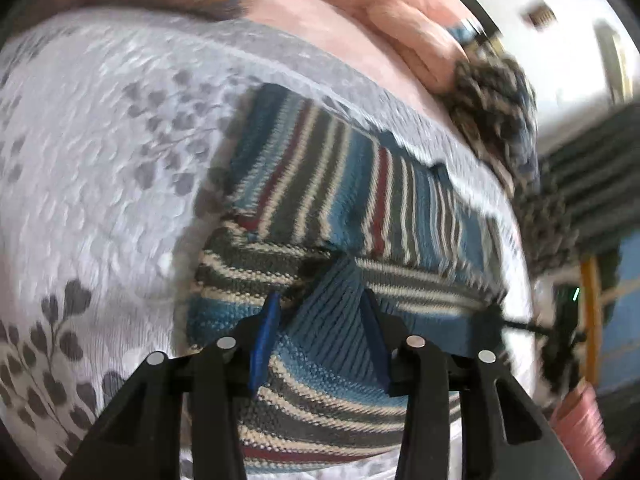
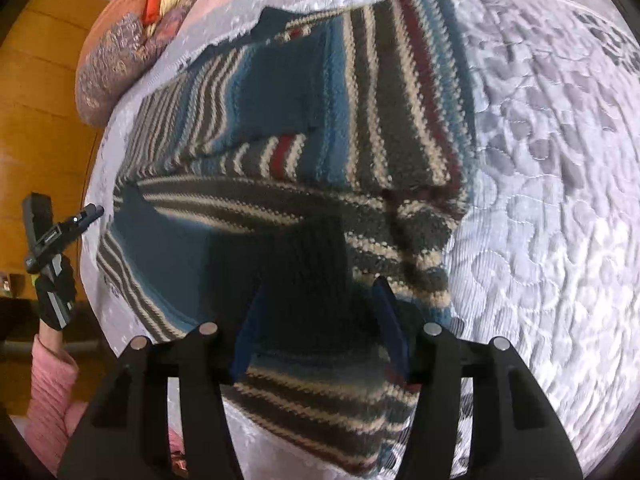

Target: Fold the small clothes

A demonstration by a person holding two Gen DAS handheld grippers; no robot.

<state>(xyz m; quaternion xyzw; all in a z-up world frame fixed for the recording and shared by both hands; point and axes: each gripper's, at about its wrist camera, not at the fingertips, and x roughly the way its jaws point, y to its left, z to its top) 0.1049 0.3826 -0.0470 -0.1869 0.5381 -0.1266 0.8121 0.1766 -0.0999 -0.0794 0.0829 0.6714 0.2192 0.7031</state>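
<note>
bed [image 2: 560,208]: covered with a pale grey quilted bedspread [image 1: 100,128] printed with darker grey leaf sprigs. lying on it: one striped knitted sweater [image 2: 320,128] in blue, grey, cream and dark red, partly folded, sleeves laid across the body; a pink blanket [image 1: 360,40] at the far edge; a patterned orange and grey pillow [image 2: 132,40] at the head.

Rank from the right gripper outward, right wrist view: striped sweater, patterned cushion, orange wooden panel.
1. striped sweater: nearest, between the fingers of the right gripper and spread just ahead on the quilted bedspread.
2. patterned cushion: upper left, past the sweater's far edge.
3. orange wooden panel: far left, behind the cushion and off the bed.
</note>
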